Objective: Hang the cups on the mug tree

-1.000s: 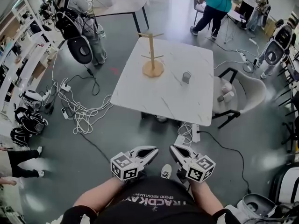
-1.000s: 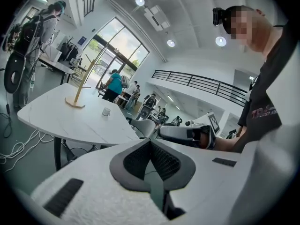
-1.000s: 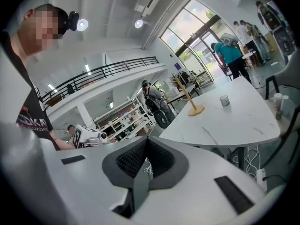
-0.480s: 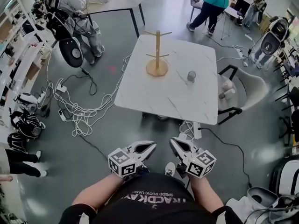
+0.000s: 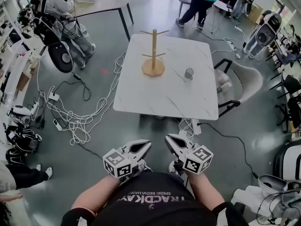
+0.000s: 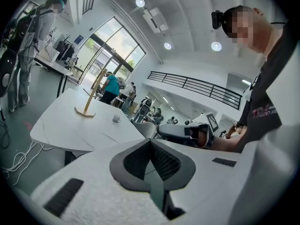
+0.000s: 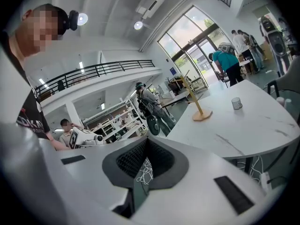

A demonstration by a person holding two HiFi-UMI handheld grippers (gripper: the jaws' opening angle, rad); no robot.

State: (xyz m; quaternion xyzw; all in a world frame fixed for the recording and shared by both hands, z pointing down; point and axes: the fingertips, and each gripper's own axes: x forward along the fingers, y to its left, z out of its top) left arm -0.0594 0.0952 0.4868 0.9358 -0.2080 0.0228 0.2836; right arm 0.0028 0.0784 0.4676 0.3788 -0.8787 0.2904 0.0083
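Observation:
A wooden mug tree (image 5: 154, 51) stands upright at the far side of the white marble table (image 5: 164, 98), with bare pegs. A small grey cup (image 5: 189, 73) sits on the table to its right, apart from it. My left gripper (image 5: 145, 145) and right gripper (image 5: 167, 140) are held low near my body, well short of the table, both shut and holding nothing. The left gripper view shows the left gripper (image 6: 150, 142), the mug tree (image 6: 89, 97) and the cup (image 6: 116, 119) far off. In the right gripper view, beyond the right gripper (image 7: 146, 139), are the mug tree (image 7: 197, 102) and the cup (image 7: 236, 103).
Tangled white cables (image 5: 80, 112) lie on the floor left of the table. A power strip (image 5: 195, 126) lies under its near right corner. A grey chair (image 5: 242, 84) stands at the table's right side. People and another table (image 5: 103, 1) are beyond.
The table, mug tree and cup have shifted slightly in view as my head moved. Both grippers stay low and shut, drifting a little left.

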